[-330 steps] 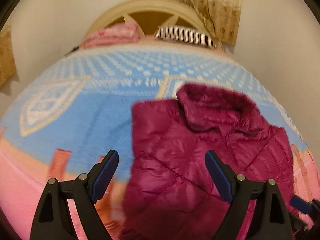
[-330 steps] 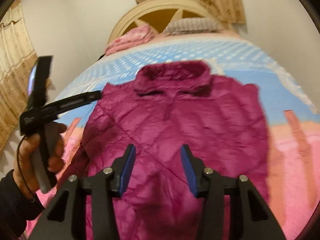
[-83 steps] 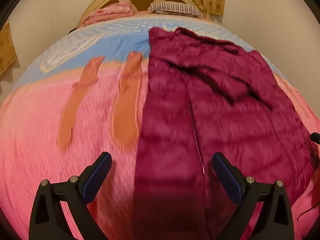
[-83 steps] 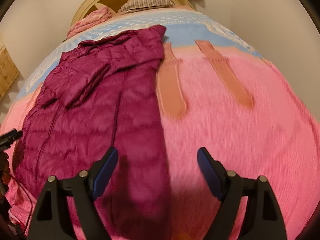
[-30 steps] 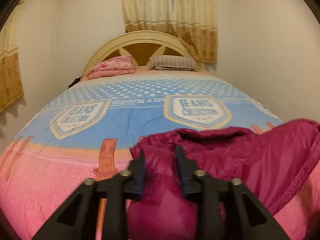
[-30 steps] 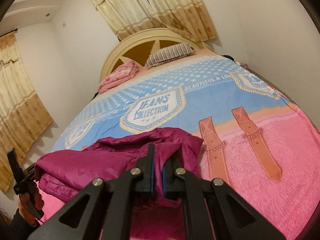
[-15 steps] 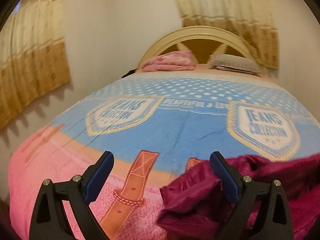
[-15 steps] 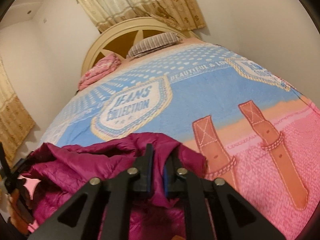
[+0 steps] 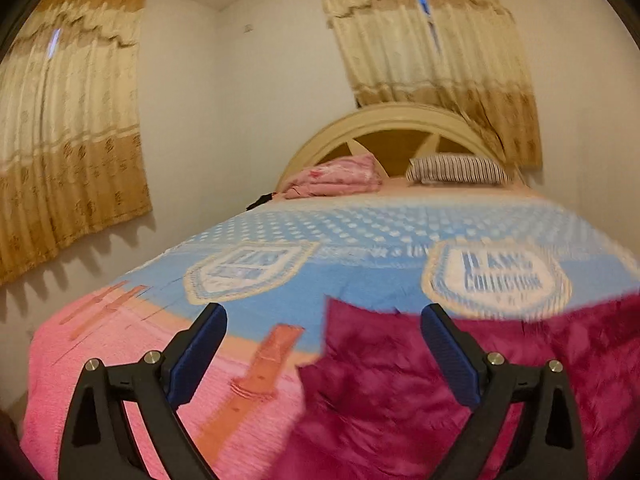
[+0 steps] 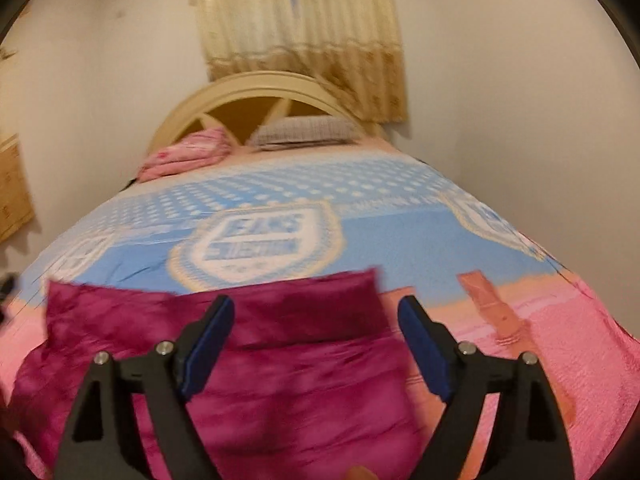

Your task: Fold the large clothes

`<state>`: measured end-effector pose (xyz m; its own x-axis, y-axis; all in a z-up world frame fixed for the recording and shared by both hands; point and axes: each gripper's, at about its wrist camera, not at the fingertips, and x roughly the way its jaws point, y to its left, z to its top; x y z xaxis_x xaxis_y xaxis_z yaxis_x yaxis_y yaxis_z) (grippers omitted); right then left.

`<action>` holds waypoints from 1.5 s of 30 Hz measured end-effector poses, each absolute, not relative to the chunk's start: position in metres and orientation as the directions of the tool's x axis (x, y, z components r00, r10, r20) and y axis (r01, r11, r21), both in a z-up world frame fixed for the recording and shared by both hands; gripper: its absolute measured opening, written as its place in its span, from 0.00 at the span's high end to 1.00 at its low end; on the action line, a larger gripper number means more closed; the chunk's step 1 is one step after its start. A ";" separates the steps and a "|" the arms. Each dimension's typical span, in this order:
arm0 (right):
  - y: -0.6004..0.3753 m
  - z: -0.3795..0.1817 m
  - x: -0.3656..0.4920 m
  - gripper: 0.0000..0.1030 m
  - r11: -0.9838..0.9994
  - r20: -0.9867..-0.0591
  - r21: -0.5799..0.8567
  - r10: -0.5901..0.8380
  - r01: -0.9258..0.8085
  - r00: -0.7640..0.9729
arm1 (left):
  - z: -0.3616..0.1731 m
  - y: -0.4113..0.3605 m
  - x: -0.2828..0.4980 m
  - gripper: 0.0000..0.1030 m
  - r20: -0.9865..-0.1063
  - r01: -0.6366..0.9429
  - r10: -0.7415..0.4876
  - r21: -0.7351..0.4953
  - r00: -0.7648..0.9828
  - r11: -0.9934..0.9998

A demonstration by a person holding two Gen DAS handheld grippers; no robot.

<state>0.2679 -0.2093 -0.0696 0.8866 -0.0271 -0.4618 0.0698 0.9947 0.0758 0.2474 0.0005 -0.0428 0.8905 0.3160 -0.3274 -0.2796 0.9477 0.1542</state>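
Left wrist view: the left gripper (image 9: 320, 350) hangs with fingers spread wide and empty over the bedspread (image 9: 372, 240). The maroon jacket (image 9: 400, 384) lies folded on the pink end, right of an orange strap print (image 9: 264, 364). A pink blanket (image 9: 340, 176) and striped pillow (image 9: 456, 168) sit by the headboard (image 9: 384, 128).

Right wrist view: the right gripper (image 10: 316, 340) is spread too, where half a second ago it pinched the jacket (image 10: 280, 360), now lying free below it. Curtains (image 10: 304, 16) hang behind.
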 end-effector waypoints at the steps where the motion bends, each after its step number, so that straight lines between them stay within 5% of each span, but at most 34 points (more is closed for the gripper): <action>1: -0.194 -0.074 0.268 0.16 0.997 -0.465 0.069 -0.001 0.037 0.885 | -0.053 -0.009 0.255 0.05 -0.343 -0.280 0.330 0.188 0.879 0.941; 10: -0.159 -0.118 0.321 0.16 0.999 -0.573 -0.051 -0.018 -0.014 0.819 | -0.084 -0.021 0.310 0.05 -0.429 -0.296 0.395 0.280 0.812 0.913; 23: -0.177 -0.150 0.341 0.16 0.999 -0.662 0.030 0.002 0.024 0.749 | -0.131 -0.014 0.356 0.05 -0.629 -0.259 0.370 0.265 0.683 0.929; 45: -0.170 -0.168 0.364 0.10 1.000 -0.754 -0.006 -0.023 0.028 0.657 | -0.145 -0.014 0.371 0.01 -0.685 -0.248 0.398 0.313 0.610 0.917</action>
<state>0.3641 -0.1704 -0.1683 0.6570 -0.0232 -0.7535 0.0282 0.9996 -0.0062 0.3713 -0.0139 -0.1448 0.6104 0.3985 -0.6845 -0.2480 0.9169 0.3126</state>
